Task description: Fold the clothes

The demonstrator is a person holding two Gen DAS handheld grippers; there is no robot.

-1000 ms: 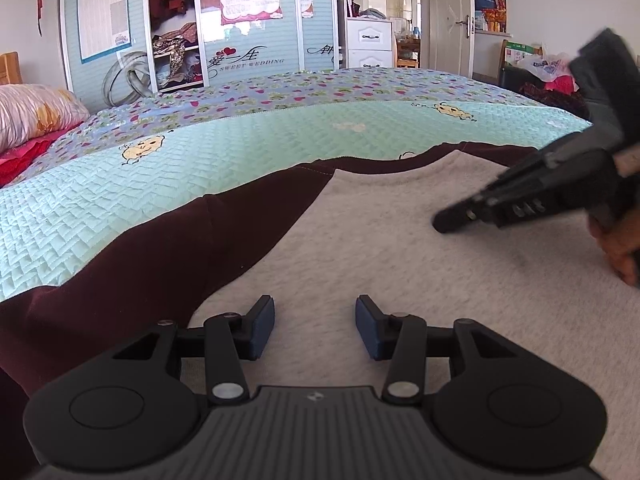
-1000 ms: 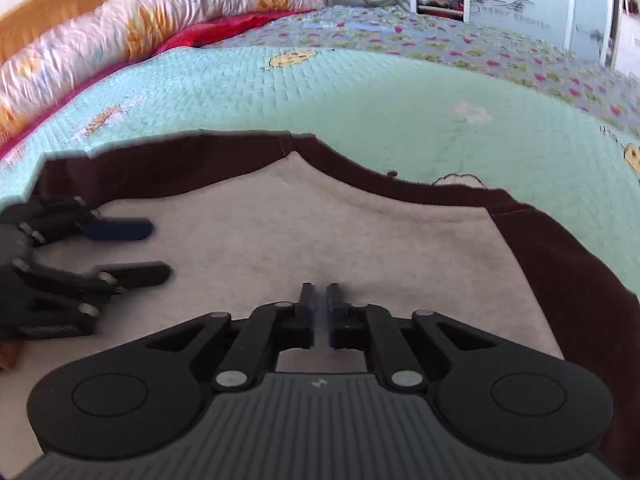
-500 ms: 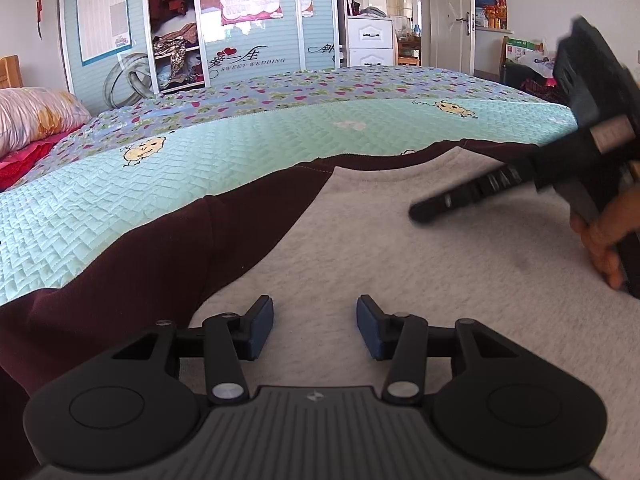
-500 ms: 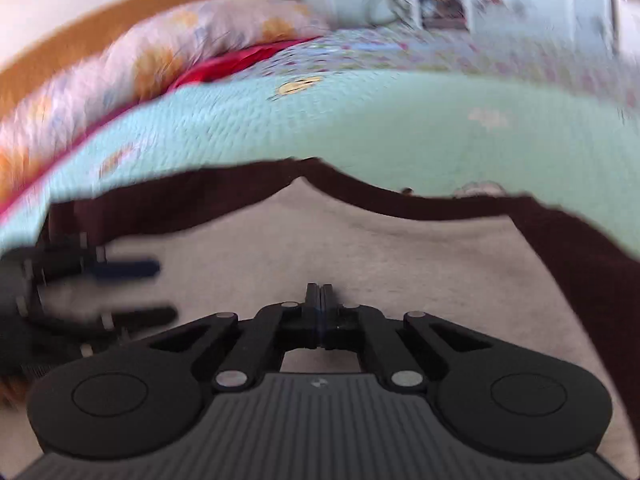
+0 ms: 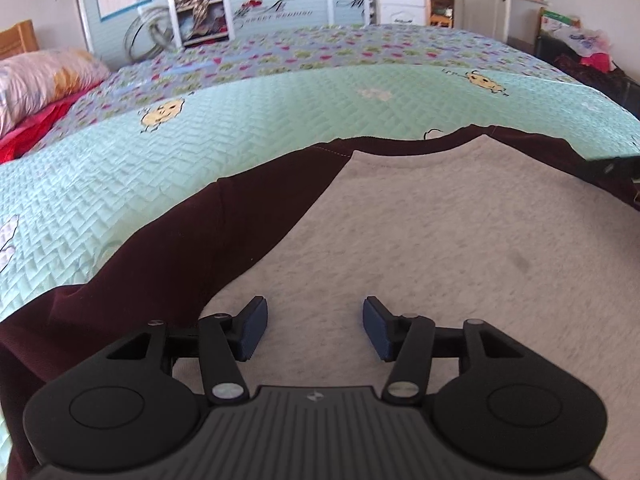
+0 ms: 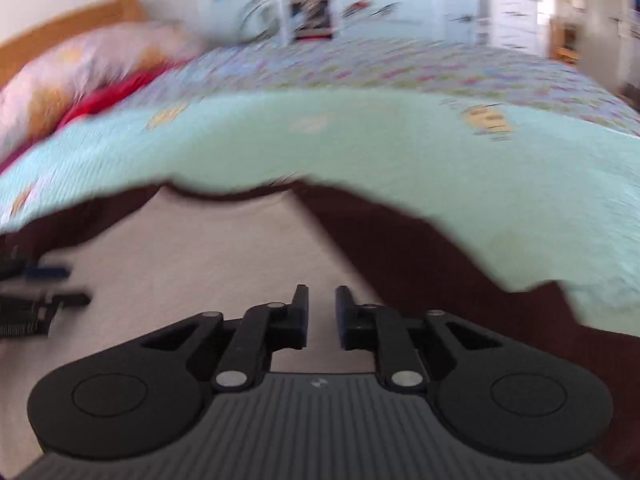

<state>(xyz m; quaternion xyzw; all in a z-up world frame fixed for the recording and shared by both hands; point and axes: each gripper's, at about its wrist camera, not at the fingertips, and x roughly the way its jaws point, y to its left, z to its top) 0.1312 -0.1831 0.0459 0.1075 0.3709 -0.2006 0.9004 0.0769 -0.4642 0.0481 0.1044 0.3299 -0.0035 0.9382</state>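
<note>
Fingers of the left gripper (image 5: 315, 328) stand well apart and opening, nothing between them; the right gripper (image 6: 322, 317) shows a narrow, widening gap — also empty. Both hover over a sweatshirt (image 5: 440, 232) — fleecy grey body, maroon sleeves — flat on the quilted mint bedspread (image 5: 240, 120).

right tool (image 6: 322, 316) | jaws opening, empty | swung rightward off sweatshirt (image 6: 208, 264) centre
</note>
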